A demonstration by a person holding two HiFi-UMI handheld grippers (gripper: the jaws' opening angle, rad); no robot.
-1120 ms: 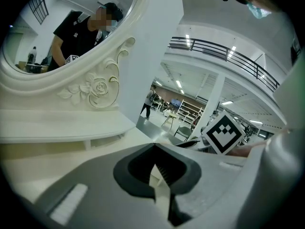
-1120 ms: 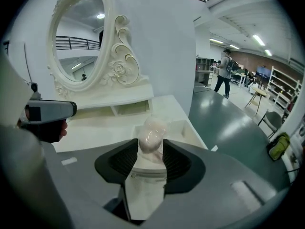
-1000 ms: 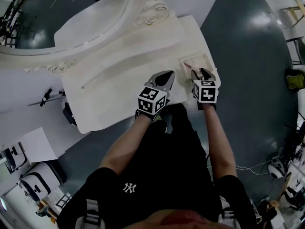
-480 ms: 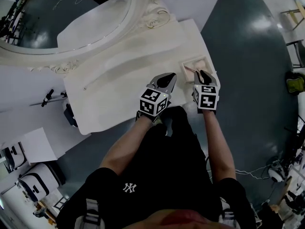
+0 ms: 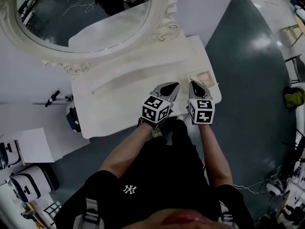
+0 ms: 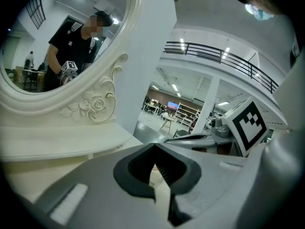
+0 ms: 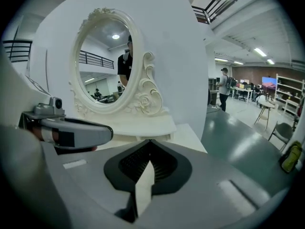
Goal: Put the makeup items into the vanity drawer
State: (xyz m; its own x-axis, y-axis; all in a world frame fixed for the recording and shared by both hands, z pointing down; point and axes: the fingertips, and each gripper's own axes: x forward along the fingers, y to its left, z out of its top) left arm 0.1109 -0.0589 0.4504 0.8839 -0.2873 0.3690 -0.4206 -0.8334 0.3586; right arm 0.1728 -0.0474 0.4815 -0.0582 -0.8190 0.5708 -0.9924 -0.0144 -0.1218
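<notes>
The white vanity (image 5: 124,94) stands under its oval mirror (image 5: 86,8). A small drawer (image 5: 208,82) is open at the vanity's right end; what lies inside is too faint to name. My right gripper (image 5: 193,83) hovers just in front of the drawer. Its jaws have just been closing and now meet with nothing between them (image 7: 149,141). My left gripper (image 5: 170,86) is beside it over the vanity's front edge, its jaws also together and empty (image 6: 153,146). No makeup item shows in either grip.
White cases (image 5: 24,147) and a dark object (image 5: 71,116) sit on the floor left of the vanity. A chair (image 5: 290,32) and a bag (image 5: 295,97) are on the green floor to the right. The person's legs are close to the vanity's front.
The right gripper's jaws, open over the drawer before, have shut, and it has lifted and drawn back. The left gripper rose a little. The head view now takes in more of the mirror.
</notes>
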